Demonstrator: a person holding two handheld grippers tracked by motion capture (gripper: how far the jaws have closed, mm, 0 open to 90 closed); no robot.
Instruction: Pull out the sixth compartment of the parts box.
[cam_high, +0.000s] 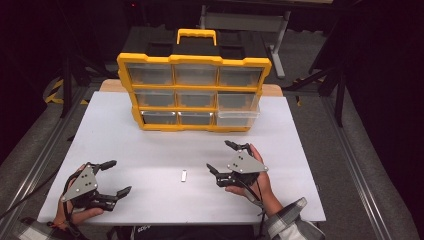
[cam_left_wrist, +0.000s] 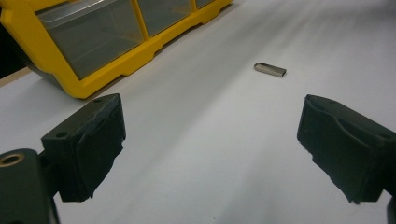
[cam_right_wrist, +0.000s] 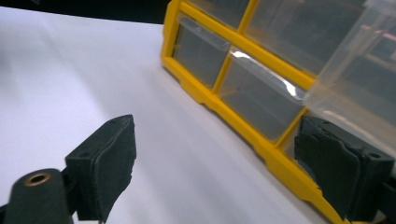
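In the high view, a small metal piece (cam_high: 184, 175), perhaps a flash drive though it is too small to tell for sure, is lying flat on the white tabletop (cam_high: 150, 145), between the two hands and well in front of the yellow drawer organizer (cam_high: 194, 92). The right hand-held gripper (cam_high: 221, 158) is being held just right of the piece with its jaws spread wide and nothing between them. The left hand-held gripper (cam_high: 116, 176) is being held near the front left edge, equally wide and empty. The bottom right drawer (cam_high: 235, 118) is standing pulled out, and it is judged to be where the piece is meant to go.

In the left gripper view, the metal piece (cam_left_wrist: 270, 69) is lying ahead and slightly right of the gap between the wide-open jaws, apart from both pads (cam_left_wrist: 91, 144). Its long side is lying crosswise.

In the right gripper view, the jaws are pointing toward the organizer (cam_right_wrist: 224, 65), with the clear open drawer (cam_right_wrist: 355, 79) at the right.

For the pickup to be done well, the nearer gripper should be brought down over the piece with the pads on its two long edges, almost touching the tabletop before being closed. Because the piece is thin and flat, a high or skewed pinch is likely to push it away.
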